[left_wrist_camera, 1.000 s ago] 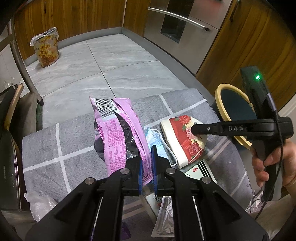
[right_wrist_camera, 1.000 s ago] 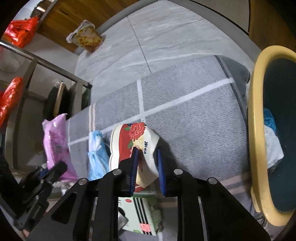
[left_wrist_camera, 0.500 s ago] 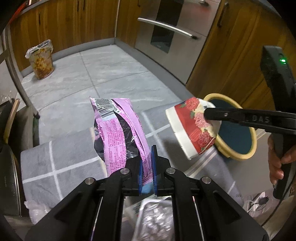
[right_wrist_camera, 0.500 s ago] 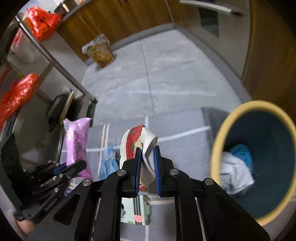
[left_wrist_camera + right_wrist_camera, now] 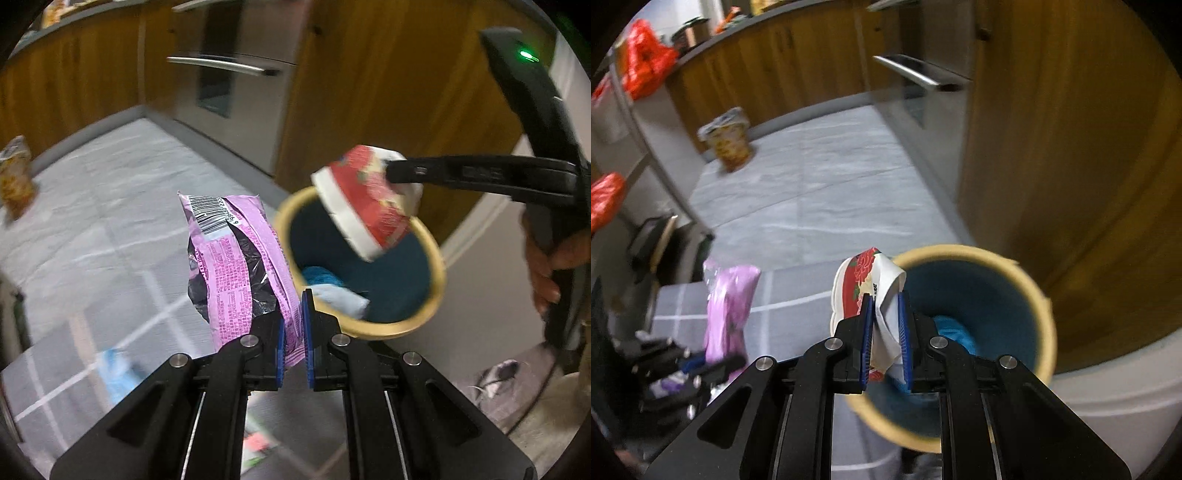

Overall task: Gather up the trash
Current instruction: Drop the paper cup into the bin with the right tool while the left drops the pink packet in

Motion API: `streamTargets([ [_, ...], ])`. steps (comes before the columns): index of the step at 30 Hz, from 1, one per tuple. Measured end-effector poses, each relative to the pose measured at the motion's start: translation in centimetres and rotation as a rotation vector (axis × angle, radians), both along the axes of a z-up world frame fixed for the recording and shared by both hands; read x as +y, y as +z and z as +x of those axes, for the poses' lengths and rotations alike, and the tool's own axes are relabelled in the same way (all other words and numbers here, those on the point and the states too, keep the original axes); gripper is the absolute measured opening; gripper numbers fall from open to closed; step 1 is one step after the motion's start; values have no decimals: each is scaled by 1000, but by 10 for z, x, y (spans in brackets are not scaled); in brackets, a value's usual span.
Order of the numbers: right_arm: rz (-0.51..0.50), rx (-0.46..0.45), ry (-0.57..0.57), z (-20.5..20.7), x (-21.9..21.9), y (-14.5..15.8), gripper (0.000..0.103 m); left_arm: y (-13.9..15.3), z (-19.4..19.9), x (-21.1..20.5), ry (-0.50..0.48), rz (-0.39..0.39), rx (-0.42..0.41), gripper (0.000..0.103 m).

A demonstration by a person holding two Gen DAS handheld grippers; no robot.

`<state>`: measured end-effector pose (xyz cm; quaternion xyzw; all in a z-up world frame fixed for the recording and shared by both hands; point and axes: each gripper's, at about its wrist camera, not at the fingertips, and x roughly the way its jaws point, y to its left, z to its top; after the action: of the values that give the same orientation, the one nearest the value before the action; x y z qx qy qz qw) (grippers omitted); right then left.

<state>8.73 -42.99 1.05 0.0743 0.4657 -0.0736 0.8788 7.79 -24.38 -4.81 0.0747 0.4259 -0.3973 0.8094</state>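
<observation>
Clamped between the left gripper (image 5: 293, 343) fingers, a crinkled pink wrapper (image 5: 236, 266) with a barcode stands upright. Right gripper (image 5: 884, 339) pinches a crushed red floral paper cup (image 5: 868, 291) above the yellow-rimmed, teal-lined bin (image 5: 1045, 325), which holds blue and white scraps.

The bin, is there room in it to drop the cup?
Yes. The bin is mostly bare on the side toward the wooden cabinet. The near side is crowded by blue and white trash. The right gripper holds the paper cup above the opening.
</observation>
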Motion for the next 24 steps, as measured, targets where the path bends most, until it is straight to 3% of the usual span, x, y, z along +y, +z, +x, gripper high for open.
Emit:
streamTargets([
  [7, -60, 71, -30, 6, -17, -25, 15, -21, -12, -56, -153, -49, 47, 8],
  [16, -27, 121, -81, 5, -30, -46, 16, -46, 5, -82, -138, -59, 118, 8],
  [17, -26, 122, -80, 4, -31, -47, 16, -47, 6, -83, -136, -52, 115, 13],
  [20, -20, 131, -82, 3, -35, -50, 16, -47, 7, -89, -132, -38, 91, 40],
  [24, -10, 130, -93, 3, -38, -49, 16, -46, 5, -85, -123, -30, 84, 43],
])
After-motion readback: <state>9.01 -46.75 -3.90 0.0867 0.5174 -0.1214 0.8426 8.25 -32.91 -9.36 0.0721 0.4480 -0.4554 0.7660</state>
